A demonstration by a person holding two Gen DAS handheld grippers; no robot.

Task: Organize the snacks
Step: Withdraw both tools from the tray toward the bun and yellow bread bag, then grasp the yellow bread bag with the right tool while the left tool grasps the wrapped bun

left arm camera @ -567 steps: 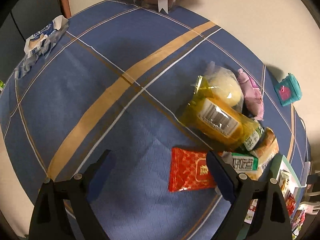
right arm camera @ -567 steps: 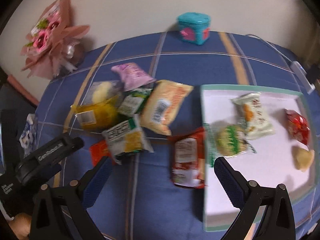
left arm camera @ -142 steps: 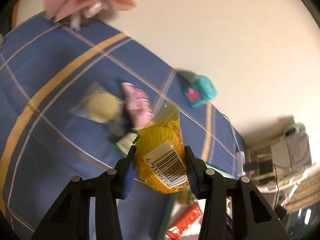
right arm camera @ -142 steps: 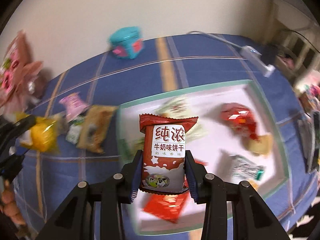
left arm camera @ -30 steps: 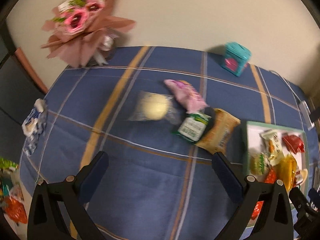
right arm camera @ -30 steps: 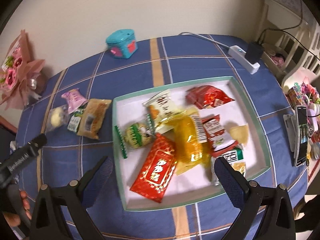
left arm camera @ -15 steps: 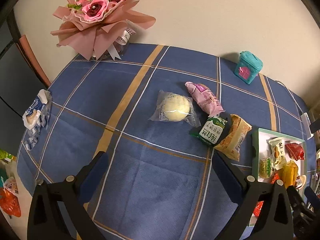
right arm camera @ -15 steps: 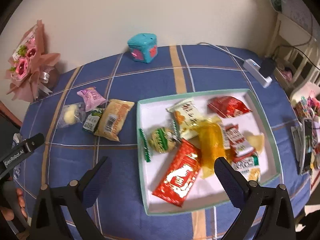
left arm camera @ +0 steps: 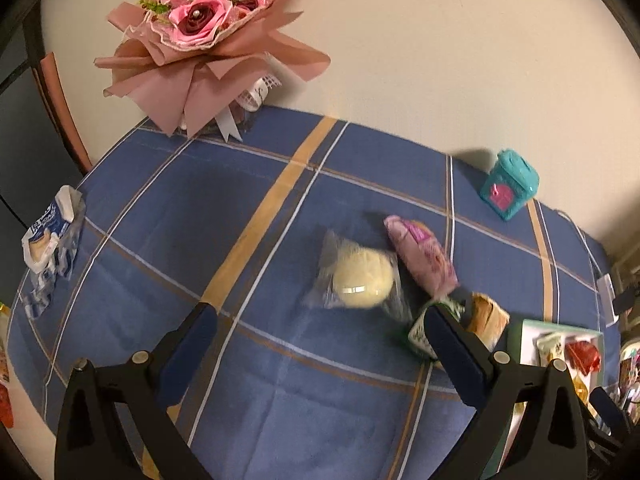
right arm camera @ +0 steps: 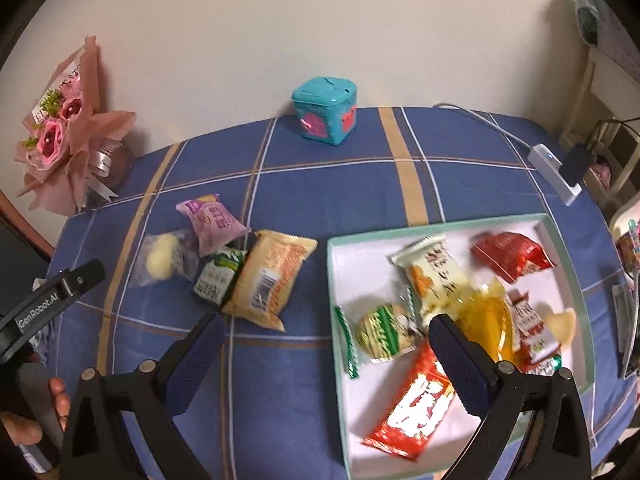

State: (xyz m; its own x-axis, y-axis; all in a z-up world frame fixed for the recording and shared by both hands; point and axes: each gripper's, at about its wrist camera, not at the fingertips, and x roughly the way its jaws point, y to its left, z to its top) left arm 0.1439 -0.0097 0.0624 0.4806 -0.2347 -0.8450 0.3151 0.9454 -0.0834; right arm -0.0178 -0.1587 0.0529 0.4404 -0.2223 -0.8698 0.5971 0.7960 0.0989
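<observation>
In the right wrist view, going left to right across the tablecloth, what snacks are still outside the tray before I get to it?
Round pale bun in a clear wrapper → purple packet → green packet → orange-tan packet → tray.

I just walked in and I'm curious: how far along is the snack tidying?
Mostly done: several packets already lie in the tray. Both grippers, left and right, are open and carry nothing. Four remain on the cloth: the round bun, purple packet, green packet and orange packet.
</observation>
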